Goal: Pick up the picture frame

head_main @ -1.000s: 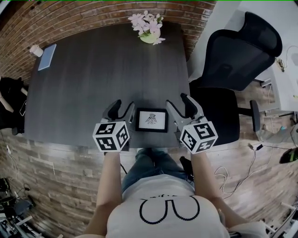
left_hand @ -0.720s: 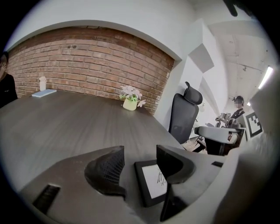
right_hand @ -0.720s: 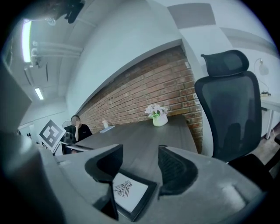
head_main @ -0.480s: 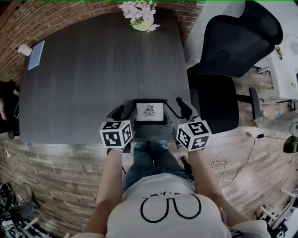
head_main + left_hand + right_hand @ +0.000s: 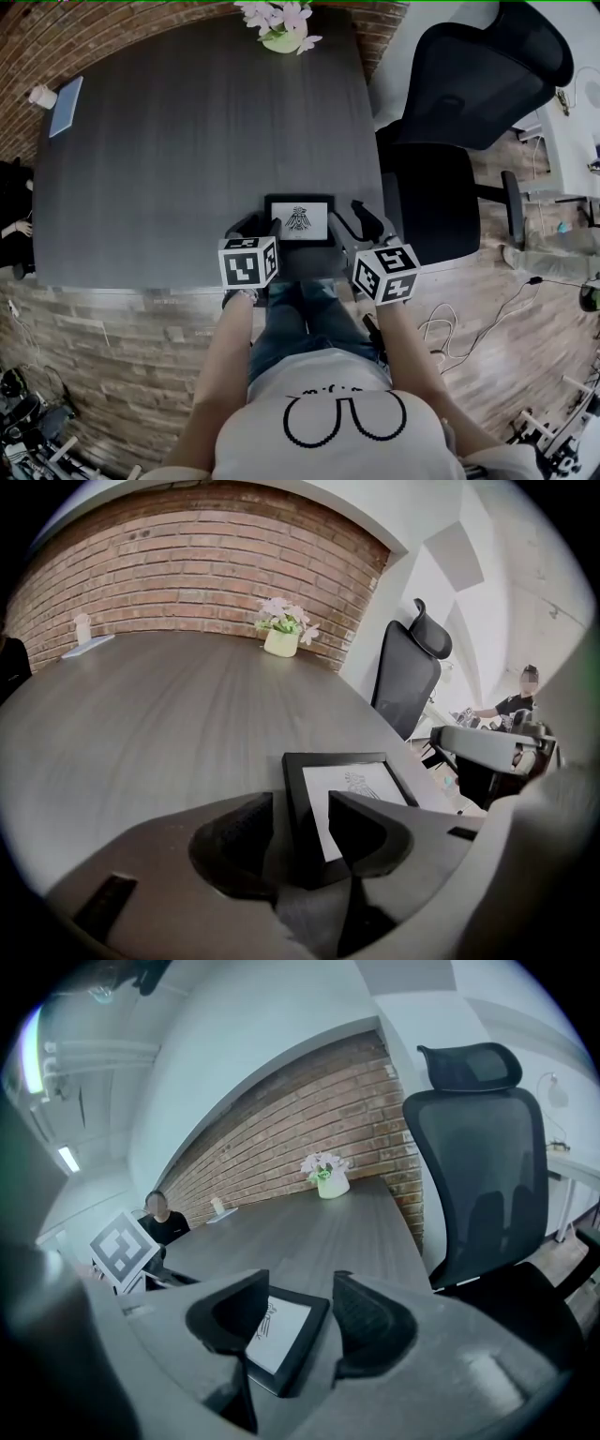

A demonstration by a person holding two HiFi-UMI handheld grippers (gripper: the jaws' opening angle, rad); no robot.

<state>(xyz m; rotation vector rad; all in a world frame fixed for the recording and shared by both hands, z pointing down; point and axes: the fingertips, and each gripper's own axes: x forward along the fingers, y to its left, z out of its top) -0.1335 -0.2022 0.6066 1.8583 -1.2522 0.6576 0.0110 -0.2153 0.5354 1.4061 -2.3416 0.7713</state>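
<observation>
I'm working on the small black-rimmed picture frame point(image 5: 299, 220), which is lying flat by the near edge of the dark wooden table point(image 5: 187, 141). The left gripper point(image 5: 300, 822) and right gripper point(image 5: 302, 1312) are straddling its left and right rims. Their jaws have just been closing and are still apart, not pinching. I'm judging it light, stiff and glass-fronted, so I'm aiming for the rims only.

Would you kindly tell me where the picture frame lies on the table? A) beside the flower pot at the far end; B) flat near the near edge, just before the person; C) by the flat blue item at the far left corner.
B: the picture frame lies flat by the near edge of the table, far from the flower pot.
</observation>
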